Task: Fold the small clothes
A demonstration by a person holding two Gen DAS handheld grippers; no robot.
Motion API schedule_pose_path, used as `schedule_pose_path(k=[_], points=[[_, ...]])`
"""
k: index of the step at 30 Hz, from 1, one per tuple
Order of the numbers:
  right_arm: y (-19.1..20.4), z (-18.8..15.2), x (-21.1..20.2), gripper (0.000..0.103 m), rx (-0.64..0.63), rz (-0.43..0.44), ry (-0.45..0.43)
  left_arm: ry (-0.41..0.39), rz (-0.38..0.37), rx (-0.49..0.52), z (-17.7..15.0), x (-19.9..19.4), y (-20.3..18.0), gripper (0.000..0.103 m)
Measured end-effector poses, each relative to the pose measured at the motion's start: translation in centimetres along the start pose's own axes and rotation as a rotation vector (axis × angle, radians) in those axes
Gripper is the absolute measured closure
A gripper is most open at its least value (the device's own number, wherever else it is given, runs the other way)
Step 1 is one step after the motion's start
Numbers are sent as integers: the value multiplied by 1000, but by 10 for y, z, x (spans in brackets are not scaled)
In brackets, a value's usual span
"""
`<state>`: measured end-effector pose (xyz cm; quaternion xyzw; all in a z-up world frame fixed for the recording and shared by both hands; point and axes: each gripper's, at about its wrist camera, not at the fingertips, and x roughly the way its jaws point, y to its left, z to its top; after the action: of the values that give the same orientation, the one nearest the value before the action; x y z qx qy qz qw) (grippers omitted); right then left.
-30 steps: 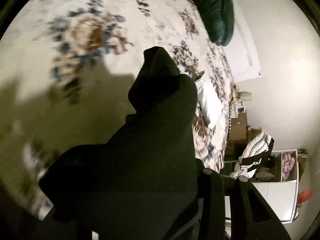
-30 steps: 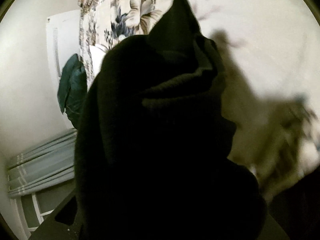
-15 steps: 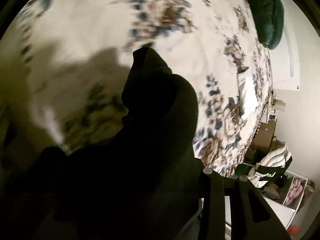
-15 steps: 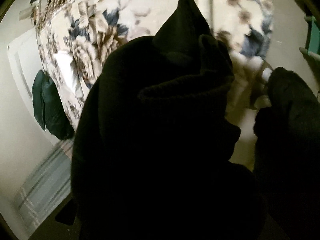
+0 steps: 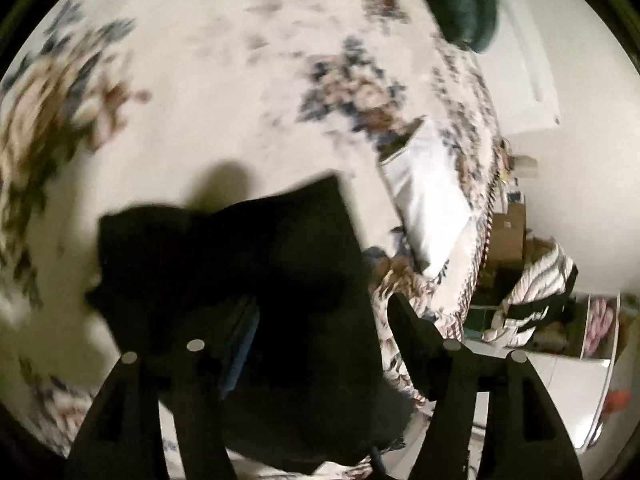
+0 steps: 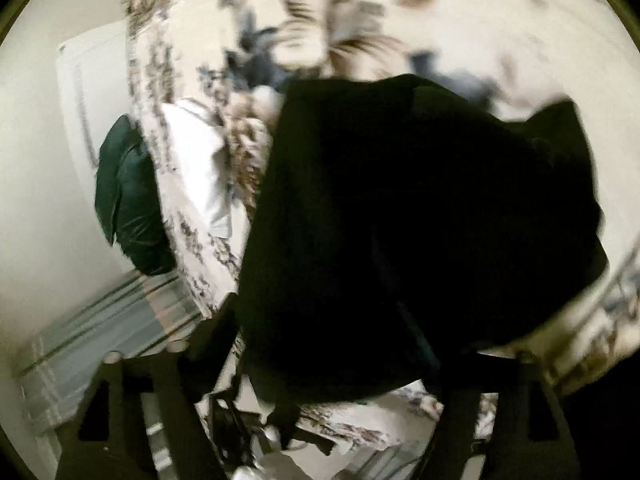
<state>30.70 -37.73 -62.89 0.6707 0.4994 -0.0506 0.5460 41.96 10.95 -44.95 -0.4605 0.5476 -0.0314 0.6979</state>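
The black garment (image 5: 256, 264) lies on the flowered bedspread (image 5: 208, 92), not far from the white folded cloth (image 5: 428, 196), and it looks like a dark, partly doubled heap, so I judge that one fold is laid down and the flattening and last folds are left. The left claw (image 5: 320, 320) and the right claw (image 6: 332, 320) have just been opening; their jaws stand apart with the garment between them but not pinched.
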Motion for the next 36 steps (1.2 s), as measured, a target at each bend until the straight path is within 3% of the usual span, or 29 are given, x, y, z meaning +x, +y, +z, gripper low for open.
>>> schedule_pose_path(k=[1,4,8,10,15,20,21,22,23,25,31,36], points=[[3,2,-2,19,-33,-3,-8,1,-9,22,-1,-1,-1,29],[5,-4,-16,7,-146,-31,-16,-23,24,83,-13,-12,7,29],[5,-7,-27,7,-292,-128,-56,-49,128,138,-27,-18,30,29],[-8,-12,-38,7,-310,-162,-80,-37,169,116,-30,-13,50,29],[-48,-5,-33,8,-216,-133,-88,-18,162,-16,-27,7,93,29],[-72,21,0,20,-131,-64,-173,-57,128,-31,-26,27,100,30],[-77,26,4,29,-109,-64,-200,-78,123,-8,-28,27,97,35],[-84,31,11,62,-71,-71,-219,-96,109,28,-30,27,93,62],[-90,33,15,73,-44,-70,-227,-107,122,68,-31,26,86,69],[-90,28,13,77,-41,-67,-260,-136,135,144,-36,16,72,80],[-61,-22,-20,79,-180,-127,-286,-170,95,191,-38,-25,62,82],[-79,-45,-22,79,-199,-187,-246,-103,141,167,-33,-9,91,78]])
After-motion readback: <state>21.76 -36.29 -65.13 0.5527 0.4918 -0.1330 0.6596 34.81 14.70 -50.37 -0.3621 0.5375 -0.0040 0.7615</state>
